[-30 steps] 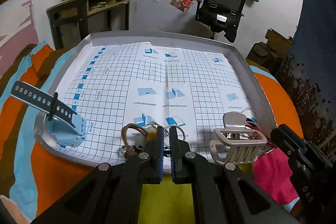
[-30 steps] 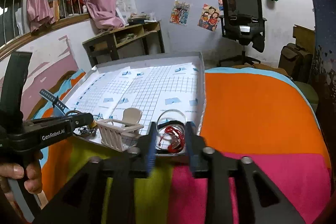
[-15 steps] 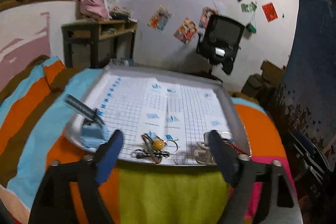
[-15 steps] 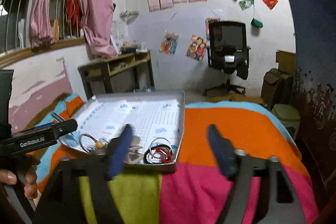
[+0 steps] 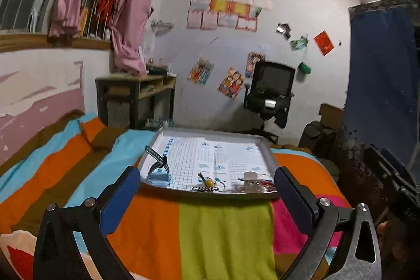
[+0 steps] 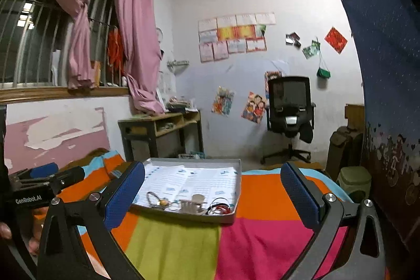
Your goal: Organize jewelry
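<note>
While both claws, left (image 5: pixel 207 190) and right (image 6: pixel 212 190), gape empty, the watch (image 5: pixel 157 167) strap angles up-left.

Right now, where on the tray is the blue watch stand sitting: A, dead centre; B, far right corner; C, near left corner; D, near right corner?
C. In the left wrist view the blue watch stand sits in the near left corner of the tray, while the white miniature chair stands toward the near right.
</note>
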A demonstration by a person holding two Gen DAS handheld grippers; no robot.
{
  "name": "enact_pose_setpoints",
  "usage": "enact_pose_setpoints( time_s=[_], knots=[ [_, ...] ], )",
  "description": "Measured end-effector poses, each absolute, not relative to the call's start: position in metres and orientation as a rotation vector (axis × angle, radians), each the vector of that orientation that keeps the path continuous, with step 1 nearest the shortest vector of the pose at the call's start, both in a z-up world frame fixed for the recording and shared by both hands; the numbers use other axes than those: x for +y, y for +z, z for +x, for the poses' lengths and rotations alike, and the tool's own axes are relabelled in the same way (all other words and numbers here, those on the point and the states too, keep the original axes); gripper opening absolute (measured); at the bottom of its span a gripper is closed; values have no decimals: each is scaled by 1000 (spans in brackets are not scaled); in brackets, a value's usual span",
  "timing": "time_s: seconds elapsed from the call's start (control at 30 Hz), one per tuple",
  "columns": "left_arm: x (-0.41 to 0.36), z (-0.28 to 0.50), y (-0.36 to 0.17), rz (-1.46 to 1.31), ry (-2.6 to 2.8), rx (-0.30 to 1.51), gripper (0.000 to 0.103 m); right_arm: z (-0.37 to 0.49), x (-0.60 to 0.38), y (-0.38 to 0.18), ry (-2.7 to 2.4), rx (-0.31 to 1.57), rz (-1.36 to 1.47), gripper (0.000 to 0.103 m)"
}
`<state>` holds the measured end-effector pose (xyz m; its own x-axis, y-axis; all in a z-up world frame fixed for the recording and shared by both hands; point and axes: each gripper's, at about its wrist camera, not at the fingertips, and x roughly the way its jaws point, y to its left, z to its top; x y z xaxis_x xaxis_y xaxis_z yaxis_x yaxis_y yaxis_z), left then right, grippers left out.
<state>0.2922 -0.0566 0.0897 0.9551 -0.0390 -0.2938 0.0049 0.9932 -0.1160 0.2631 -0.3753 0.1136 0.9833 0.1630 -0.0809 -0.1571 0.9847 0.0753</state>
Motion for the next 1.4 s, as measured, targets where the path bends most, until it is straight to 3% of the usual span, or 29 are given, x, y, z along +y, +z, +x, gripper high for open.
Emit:
enact_pose_setpoints(
  time_s=[0.4, 0.73, 1.07, 1.4],
  knots=[
    [-33, 187, 89, -165, -31, 232, 103, 150, -353, 115, 211, 43, 23, 102],
    [-14, 115, 74, -127, -71, 215, 103, 73, -340, 95, 188, 152, -9, 102],
    [-15, 90, 32, -72, -171, 379, 103, 46, -345, 67, 115, 356, -16, 102],
    [-11, 83, 11, -41, -147, 487, 103, 34, -349, 57, 96, 423, -39, 102]
  ],
)
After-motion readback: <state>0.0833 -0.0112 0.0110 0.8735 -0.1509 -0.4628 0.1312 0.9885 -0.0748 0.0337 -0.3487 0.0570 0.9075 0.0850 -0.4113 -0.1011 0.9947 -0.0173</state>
